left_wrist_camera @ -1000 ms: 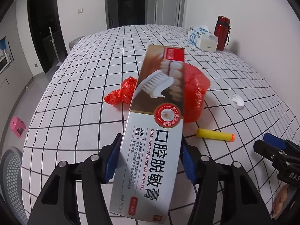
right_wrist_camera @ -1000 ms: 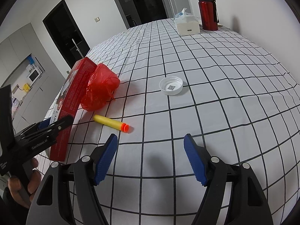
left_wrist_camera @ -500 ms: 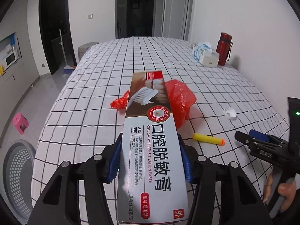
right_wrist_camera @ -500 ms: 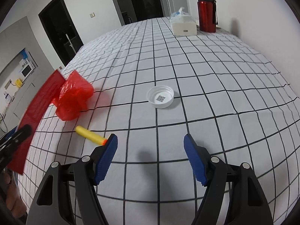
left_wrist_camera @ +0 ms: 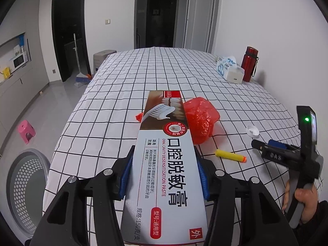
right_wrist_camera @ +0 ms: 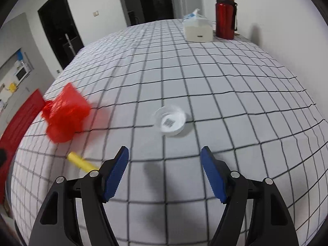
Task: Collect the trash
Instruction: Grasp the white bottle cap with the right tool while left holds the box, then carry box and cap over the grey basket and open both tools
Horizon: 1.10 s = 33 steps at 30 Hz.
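left gripper [left_wrist_camera: 164, 176] clenched on toothpaste box [left_wrist_camera: 164, 164], jaws have just been closing on it, red bag [left_wrist_camera: 202, 120] beyond its tips, right gripper [right_wrist_camera: 165, 172] released, nothing between, white cap [right_wrist_camera: 170, 121] just ahead, yellow dart [right_wrist_camera: 81, 162] beside left finger

Your box [left_wrist_camera: 166, 170] is silver-white with black characters, red labels and a brown end showing a white brush. The bag [left_wrist_camera: 202, 121] behind it is red, the dart [left_wrist_camera: 229, 156] yellow with an orange tip, the cap [right_wrist_camera: 170, 121] white. Your tablecloth [left_wrist_camera: 127, 94] is white with a black grid, the flask [left_wrist_camera: 249, 63] dark red, your pads [right_wrist_camera: 213, 178] blue.
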Motion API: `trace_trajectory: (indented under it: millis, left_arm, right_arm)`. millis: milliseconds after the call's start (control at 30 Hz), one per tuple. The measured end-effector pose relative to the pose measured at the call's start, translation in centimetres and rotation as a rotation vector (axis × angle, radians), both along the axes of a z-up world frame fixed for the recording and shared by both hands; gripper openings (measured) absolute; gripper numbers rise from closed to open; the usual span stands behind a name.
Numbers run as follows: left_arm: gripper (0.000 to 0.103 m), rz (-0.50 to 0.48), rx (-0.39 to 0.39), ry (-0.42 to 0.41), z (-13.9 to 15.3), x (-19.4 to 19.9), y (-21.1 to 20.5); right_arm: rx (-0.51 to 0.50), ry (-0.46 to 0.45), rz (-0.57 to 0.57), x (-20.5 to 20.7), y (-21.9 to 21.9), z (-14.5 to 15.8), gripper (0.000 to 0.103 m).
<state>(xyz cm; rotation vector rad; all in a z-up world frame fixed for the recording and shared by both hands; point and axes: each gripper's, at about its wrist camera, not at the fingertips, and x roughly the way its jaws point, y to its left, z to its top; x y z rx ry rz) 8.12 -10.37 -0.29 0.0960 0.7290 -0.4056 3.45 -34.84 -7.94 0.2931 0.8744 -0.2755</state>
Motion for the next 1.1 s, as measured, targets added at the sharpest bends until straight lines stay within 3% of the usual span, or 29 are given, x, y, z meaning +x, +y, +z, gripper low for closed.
trace_trajectory:
  millis: [333, 600, 833, 1100]
  left_arm:
    - [0.05, 0.015, -0.006, -0.011, 0.5, -0.5, 0.9]
    - [0.05, 0.034, -0.005, -0.009, 0.4, -0.8, 1.6]
    - [0.05, 0.06, 0.009, -0.022, 0.4, -1.0, 2.7]
    - [0.05, 0.097, 0.007, -0.035, 0.8, -1.7, 5.5]
  right_arm:
    - [-0.055, 0.05, -0.022, 2.9, -1.1, -0.7, 0.069]
    - [-0.123, 0.05, -0.008, 3.4, -0.5, -0.6, 0.037]
    - [-0.069, 0.018, -0.01, 1.9, 0.2, -0.2, 0.037]
    - [-0.066, -0.053, 0.063, -0.4, 5.4, 2.3, 0.037]
